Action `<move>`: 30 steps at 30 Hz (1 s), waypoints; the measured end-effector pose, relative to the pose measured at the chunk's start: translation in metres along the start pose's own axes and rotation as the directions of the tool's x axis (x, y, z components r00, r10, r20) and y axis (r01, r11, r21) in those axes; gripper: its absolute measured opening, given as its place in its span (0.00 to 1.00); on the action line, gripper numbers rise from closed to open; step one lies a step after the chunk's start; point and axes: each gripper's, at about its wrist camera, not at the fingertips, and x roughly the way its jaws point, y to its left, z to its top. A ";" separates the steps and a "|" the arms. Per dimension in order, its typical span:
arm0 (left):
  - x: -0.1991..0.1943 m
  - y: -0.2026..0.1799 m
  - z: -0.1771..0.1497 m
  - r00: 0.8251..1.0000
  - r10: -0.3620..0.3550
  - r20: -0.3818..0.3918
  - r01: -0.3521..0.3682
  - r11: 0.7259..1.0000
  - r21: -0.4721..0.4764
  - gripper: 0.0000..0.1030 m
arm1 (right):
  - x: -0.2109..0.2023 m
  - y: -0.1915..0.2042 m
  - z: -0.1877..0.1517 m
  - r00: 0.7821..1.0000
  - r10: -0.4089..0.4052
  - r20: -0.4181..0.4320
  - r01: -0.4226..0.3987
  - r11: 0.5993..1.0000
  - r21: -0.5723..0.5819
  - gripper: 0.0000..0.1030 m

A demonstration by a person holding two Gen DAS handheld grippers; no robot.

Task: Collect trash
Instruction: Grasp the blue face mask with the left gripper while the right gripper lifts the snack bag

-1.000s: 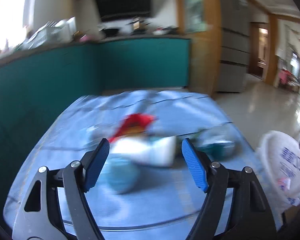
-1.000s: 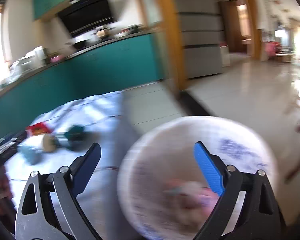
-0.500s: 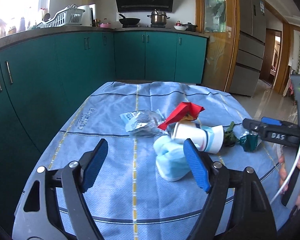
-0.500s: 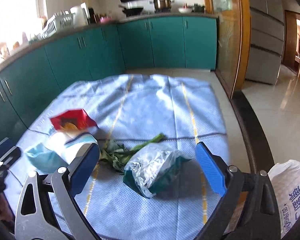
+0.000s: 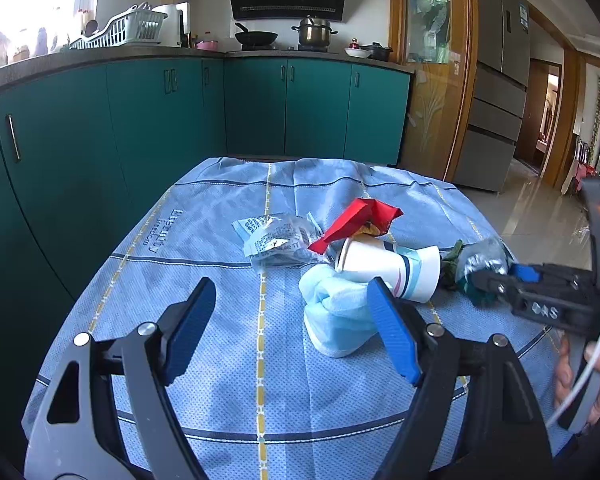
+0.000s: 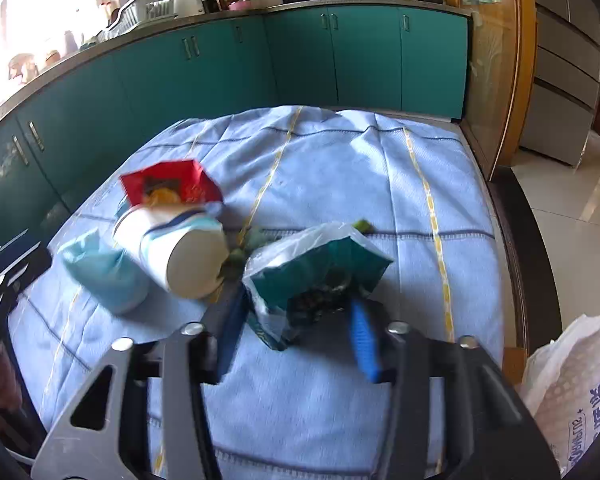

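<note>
Kitchen scene with a table draped in a blue checked cloth point(image 5: 204, 248), on which the trash lies clustered toward the right half. The left gripper point(image 5: 290, 330) hovers low over the near part of the cloth, its blue-padded jaws spread wide and holding nothing; its right pad overlaps the crumpled light-blue wad point(image 5: 336, 312) in this view. Just behind the wad lies a white paper cup point(image 5: 384, 266) on its side, touching the wad, with a red snack wrapper point(image 5: 356, 220) leaning over the cup's far end. A clear printed plastic wrapper point(image 5: 276, 236) lies to the left of the cup, close to the red wrapper. The right gripper point(image 6: 296, 330) has its jaws drawn in on either side of the green foil bag point(image 6: 320, 268), which sits between the pads; the pads appear to press the bag's lower edges, though motion blur leaves firm contact uncertain. Some green leafy scraps point(image 6: 240, 254) lie between the bag and the cup. A white plastic sack point(image 6: 572, 396) hangs at the table's right edge.
</note>
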 end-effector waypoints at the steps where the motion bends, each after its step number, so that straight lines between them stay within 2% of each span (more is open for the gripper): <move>1: 0.000 0.000 0.000 1.000 -0.001 -0.002 0.001 1.000 -0.001 0.76 | -0.005 0.001 -0.005 1.000 0.015 0.000 -0.015 1.000 -0.003 0.43; 10: -0.002 0.000 -0.003 1.000 0.009 0.000 -0.009 1.000 0.005 0.77 | -0.059 0.008 -0.043 0.997 0.063 0.051 -0.061 0.997 -0.042 0.42; 14: -0.002 -0.001 -0.003 1.000 0.003 -0.005 -0.003 1.000 -0.001 0.78 | -0.068 0.005 -0.060 0.997 0.063 0.038 -0.061 0.997 -0.043 0.42; 19: 0.001 -0.003 -0.004 1.000 -0.008 -0.017 0.008 1.000 -0.002 0.82 | -0.073 -0.005 -0.061 0.997 0.014 0.070 -0.015 1.000 0.013 0.63; 23: 0.008 -0.012 -0.005 0.998 -0.040 -0.049 0.041 0.999 0.011 0.84 | -0.076 -0.017 -0.059 0.996 -0.018 0.091 0.011 0.997 0.072 0.71; 25: 0.015 -0.019 -0.004 0.997 -0.052 -0.063 0.054 0.998 0.031 0.87 | -0.075 -0.020 -0.059 0.995 -0.035 0.090 0.027 0.996 0.089 0.79; 30: 0.037 -0.030 -0.001 0.991 -0.076 -0.110 0.079 0.996 0.029 0.86 | -0.073 -0.019 -0.060 0.995 -0.051 0.083 0.045 0.996 0.075 0.85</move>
